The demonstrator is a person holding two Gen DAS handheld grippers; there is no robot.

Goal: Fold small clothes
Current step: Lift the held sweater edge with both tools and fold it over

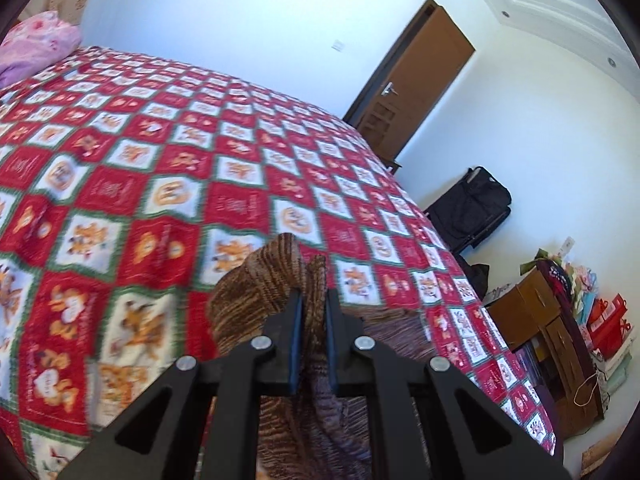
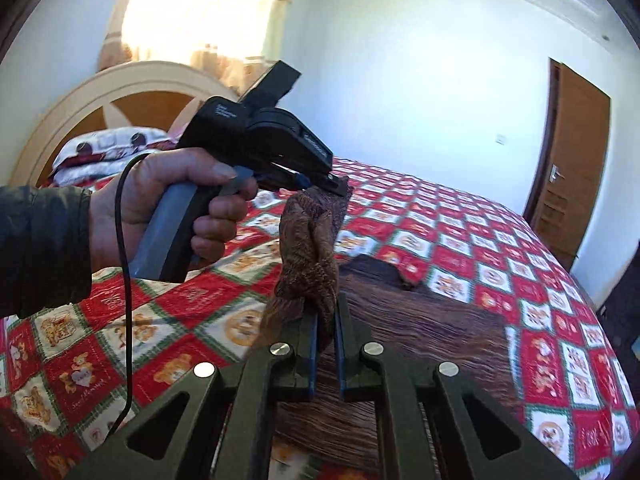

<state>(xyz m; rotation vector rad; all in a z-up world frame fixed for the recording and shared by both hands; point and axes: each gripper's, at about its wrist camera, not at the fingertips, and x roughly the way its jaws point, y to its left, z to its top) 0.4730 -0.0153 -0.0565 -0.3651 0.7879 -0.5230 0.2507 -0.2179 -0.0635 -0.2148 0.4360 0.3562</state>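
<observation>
The bed [image 2: 500, 240], spread with a red, white and green patchwork quilt [image 1: 168, 168], fills most of both views and bears the work. On it lies the task's thing, a brown ribbed knitted garment [image 2: 420, 320], partly flat on the quilt near the bed's near edge and partly lifted.

Both tools are clamped on it. The left gripper [image 2: 320, 186], held in a person's hand [image 2: 168, 196] with a dark sleeve [image 2: 40, 248] behind it, pinches one bunched edge above the bed. The right gripper [image 2: 326, 320] is closed on the same raised edge lower down, a fold of knit caught between its blue pads [image 2: 313, 356]. In the left wrist view the cloth stands up between that gripper's nearly shut fingers.

The knit looks soft, light and limp; I judge it will sag and stretch between the two holds, not keep a crease by itself. It seems grippy rather than slippery. Corners or hems, taken well apart, would give a cleaner fold than the bunched middle.

Around: a wooden door [image 1: 408, 84], a headboard [image 2: 108, 92], a black bag [image 1: 472, 208] against the wall, a low wooden cabinet [image 1: 540, 320] with bright bags, a pink pillow [image 1: 36, 40]. None lies on the quilt near the garment; a black cable [image 2: 124, 240] hanging from the left tool could snag.
</observation>
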